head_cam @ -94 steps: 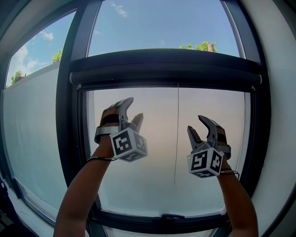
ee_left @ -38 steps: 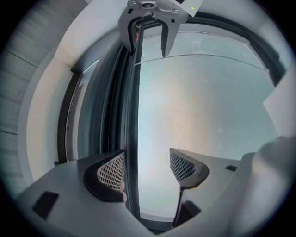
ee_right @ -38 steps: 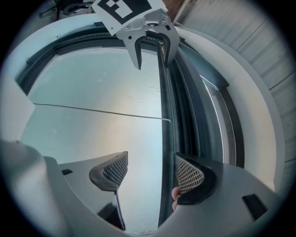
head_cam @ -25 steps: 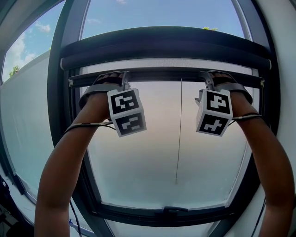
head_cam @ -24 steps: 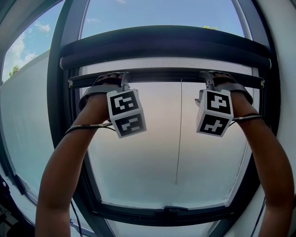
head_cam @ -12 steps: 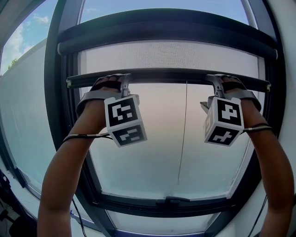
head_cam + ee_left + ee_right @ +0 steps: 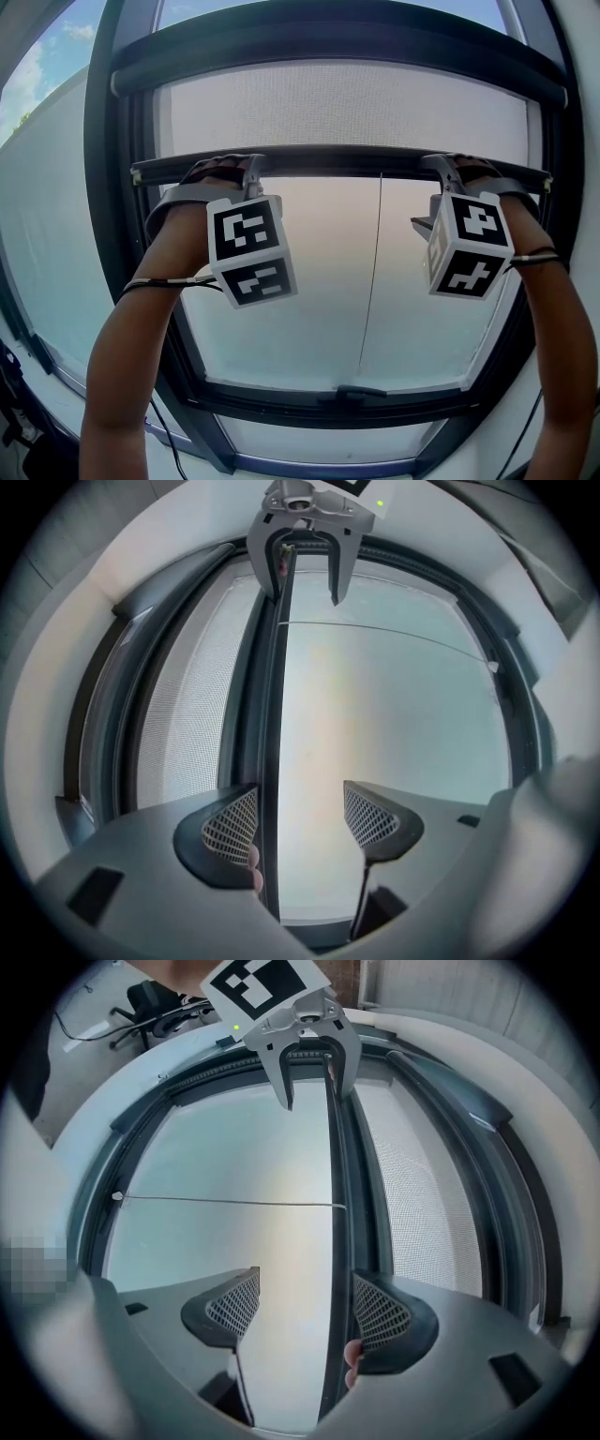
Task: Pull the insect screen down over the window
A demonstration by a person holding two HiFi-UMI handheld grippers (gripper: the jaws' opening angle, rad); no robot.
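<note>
The insect screen (image 7: 342, 103) shows more mesh than half a second ago, its bar (image 7: 337, 161) lower beneath the roller housing (image 7: 337, 37), the glass (image 7: 309, 300) under the bar uncovered; the left tool (image 7: 300, 799) and right tool (image 7: 306, 1283) hook over the bar, jaws apart, the bar against one pad of each; a thin cord (image 7: 372, 272) hangs below the bar between them; the window handle (image 7: 349, 391) sits well below the bar.

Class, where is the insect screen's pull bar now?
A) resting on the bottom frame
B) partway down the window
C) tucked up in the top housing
B: the pull bar crosses mid-window, with mesh above it and bare glass below.
</note>
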